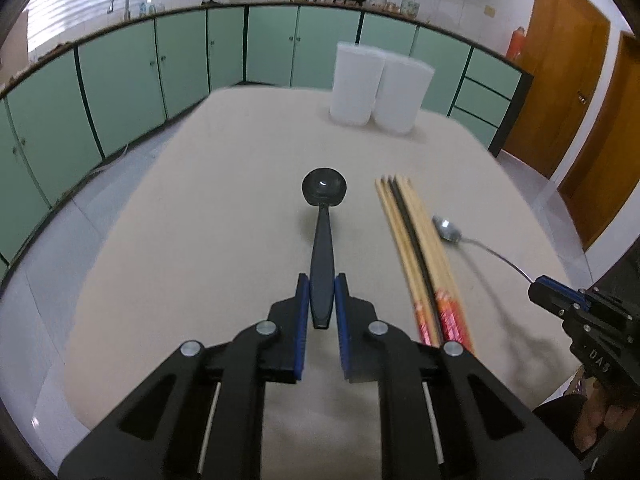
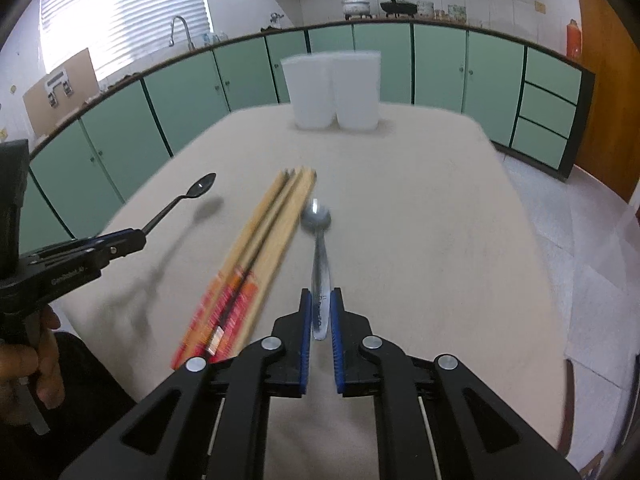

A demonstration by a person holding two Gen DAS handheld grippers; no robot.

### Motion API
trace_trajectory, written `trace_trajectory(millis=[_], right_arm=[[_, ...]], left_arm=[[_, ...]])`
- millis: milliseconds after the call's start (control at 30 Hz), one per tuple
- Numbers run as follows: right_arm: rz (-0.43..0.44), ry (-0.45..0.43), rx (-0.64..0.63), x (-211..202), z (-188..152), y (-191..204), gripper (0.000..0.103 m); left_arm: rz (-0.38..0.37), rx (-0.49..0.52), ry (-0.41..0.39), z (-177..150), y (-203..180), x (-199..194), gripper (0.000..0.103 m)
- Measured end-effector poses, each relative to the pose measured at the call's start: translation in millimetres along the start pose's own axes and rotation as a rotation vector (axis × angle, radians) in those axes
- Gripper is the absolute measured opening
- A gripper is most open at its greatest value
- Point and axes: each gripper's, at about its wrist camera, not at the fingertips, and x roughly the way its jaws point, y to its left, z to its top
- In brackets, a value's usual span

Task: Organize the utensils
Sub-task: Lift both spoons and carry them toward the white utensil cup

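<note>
left gripper [image 1: 322,286] clamped on a black spoon [image 1: 323,216] lifted off the table [image 1: 224,184], right gripper [image 2: 320,300] pinching a metal spoon [image 2: 318,236], chopsticks [image 2: 260,240] lying between, two white cups [image 2: 334,88] at the far edge

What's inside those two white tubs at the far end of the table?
Cannot tell. The two white tubs stand side by side on the table, but both views see only their outer walls; nothing sticks out above the rims.

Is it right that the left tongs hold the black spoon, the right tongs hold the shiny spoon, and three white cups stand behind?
Not quite: two white cups stand there, as the right wrist view shows. The left tongs hold the black spoon; the right tongs hold the shiny spoon.
</note>
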Motion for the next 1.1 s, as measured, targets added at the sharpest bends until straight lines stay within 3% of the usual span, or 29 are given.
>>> trace_trajectory(millis=[467, 567, 633, 867, 1100], right_arm=[[-0.016, -0.016, -0.078, -21, 53, 9, 0.009], [-0.024, -0.027, -0.083, -27, 58, 9, 0.009], [-0.025, -0.03, -0.081, -29, 58, 8, 0.009], [-0.015, -0.035, -0.06, -29, 53, 8, 0.009], [-0.009, -0.037, -0.052, -30, 52, 6, 0.009]], left_arm=[[-0.06, 0.005, 0.077, 26, 15, -17, 0.012], [-0.098, 0.02, 0.18, 20, 13, -7, 0.012], [-0.087, 0.03, 0.205, 15, 13, -6, 0.014], [-0.099, 0.017, 0.221, -11, 19, 3, 0.014], [-0.044, 0.052, 0.253, -33, 12, 20, 0.025]])
